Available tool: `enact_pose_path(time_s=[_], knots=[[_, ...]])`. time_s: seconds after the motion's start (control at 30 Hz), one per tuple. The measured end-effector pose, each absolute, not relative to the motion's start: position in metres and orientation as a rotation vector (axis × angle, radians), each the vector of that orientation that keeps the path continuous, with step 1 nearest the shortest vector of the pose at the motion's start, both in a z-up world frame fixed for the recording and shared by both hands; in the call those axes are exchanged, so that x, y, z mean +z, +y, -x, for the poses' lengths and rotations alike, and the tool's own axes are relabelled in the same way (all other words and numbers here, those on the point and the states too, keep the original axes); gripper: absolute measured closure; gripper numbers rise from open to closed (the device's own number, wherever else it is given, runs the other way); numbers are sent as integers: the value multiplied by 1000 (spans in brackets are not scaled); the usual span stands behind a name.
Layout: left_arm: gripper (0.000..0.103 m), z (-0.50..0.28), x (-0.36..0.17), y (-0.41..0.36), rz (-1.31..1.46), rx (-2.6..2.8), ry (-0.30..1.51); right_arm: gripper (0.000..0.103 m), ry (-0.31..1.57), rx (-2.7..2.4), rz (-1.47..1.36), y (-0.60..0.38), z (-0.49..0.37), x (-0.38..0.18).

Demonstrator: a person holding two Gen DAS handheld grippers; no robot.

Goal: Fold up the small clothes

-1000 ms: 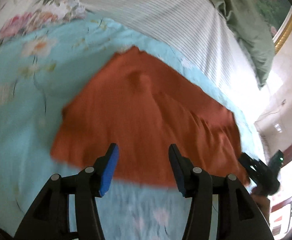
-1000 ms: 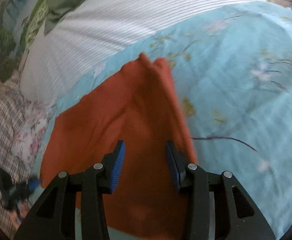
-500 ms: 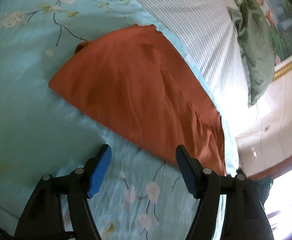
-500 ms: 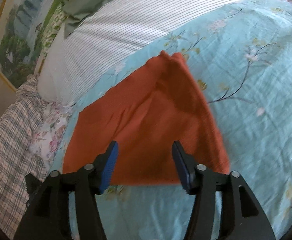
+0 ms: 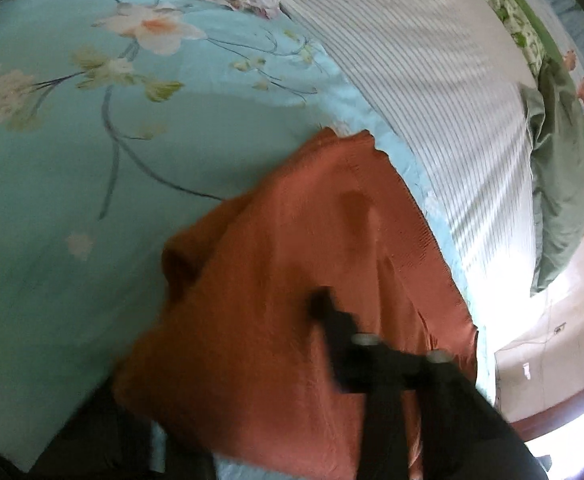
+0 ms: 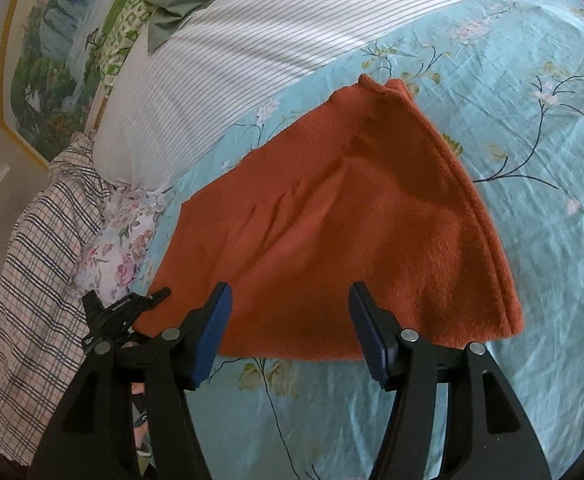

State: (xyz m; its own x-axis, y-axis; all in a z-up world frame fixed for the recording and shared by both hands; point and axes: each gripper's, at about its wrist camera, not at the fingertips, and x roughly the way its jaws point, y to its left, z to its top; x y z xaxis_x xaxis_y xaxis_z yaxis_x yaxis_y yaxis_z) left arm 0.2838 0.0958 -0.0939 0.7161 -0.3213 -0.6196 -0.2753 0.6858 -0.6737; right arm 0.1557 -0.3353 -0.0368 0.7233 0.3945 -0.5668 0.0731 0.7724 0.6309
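A rust-orange knitted garment (image 6: pixel 343 232) lies folded on the turquoise floral bedspread (image 6: pixel 511 92). My right gripper (image 6: pixel 290 328) is open and empty, its blue pads just short of the garment's near edge. In the left wrist view the garment (image 5: pixel 292 280) fills the lower middle and drapes over my left gripper (image 5: pixel 276 360). Only its right finger (image 5: pixel 331 320) shows, blurred; the left finger is hidden under the cloth. The left gripper also shows in the right wrist view (image 6: pixel 120 312) at the garment's left corner.
A white striped pillow (image 6: pixel 232 52) lies beyond the garment, with a green cloth (image 6: pixel 172 4) behind it. A plaid cloth (image 6: pixel 36 264) and a floral fabric (image 6: pixel 120 240) lie at the left. A landscape painting (image 6: pixel 48 60) hangs on the wall.
My left gripper moved forward onto the garment's edge, and the cloth now drapes over it. My right gripper drew back a little and opened wider.
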Motion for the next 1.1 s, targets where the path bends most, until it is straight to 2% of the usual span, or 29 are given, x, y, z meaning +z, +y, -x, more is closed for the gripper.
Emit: enact_pose_path(time_s=[0.07, 0.23, 0.43, 0.6, 0.67, 0.7, 0.83, 1.07, 1.1], knots=[[92, -282, -84, 91, 792, -26, 774, 41, 753, 190, -687, -341, -159, -37], [93, -269, -35, 50, 589, -83, 690, 41, 734, 176, -712, -359, -161, -34], [93, -258, 7, -60, 272, -257, 642, 41, 737, 190, -753, -380, -169, -34], [93, -244, -24, -154, -31, -326, 670, 41, 805, 283, -806, -385, -199, -39], [93, -243, -43, -173, -96, -329, 693, 38, 853, 316, -790, -380, -218, -41], [93, -242, -49, -177, -112, -329, 700, 33, 868, 330, -787, -377, -226, -42], [93, -237, -49, -172, -130, -332, 685, 29, 925, 419, -768, -359, -270, -46], [94, -229, -46, -176, -191, -336, 673, 28, 1007, 486, -715, -317, -356, -57], [94, -227, -47, -177, -199, -335, 674, 33, 1015, 488, -693, -312, -364, -58]])
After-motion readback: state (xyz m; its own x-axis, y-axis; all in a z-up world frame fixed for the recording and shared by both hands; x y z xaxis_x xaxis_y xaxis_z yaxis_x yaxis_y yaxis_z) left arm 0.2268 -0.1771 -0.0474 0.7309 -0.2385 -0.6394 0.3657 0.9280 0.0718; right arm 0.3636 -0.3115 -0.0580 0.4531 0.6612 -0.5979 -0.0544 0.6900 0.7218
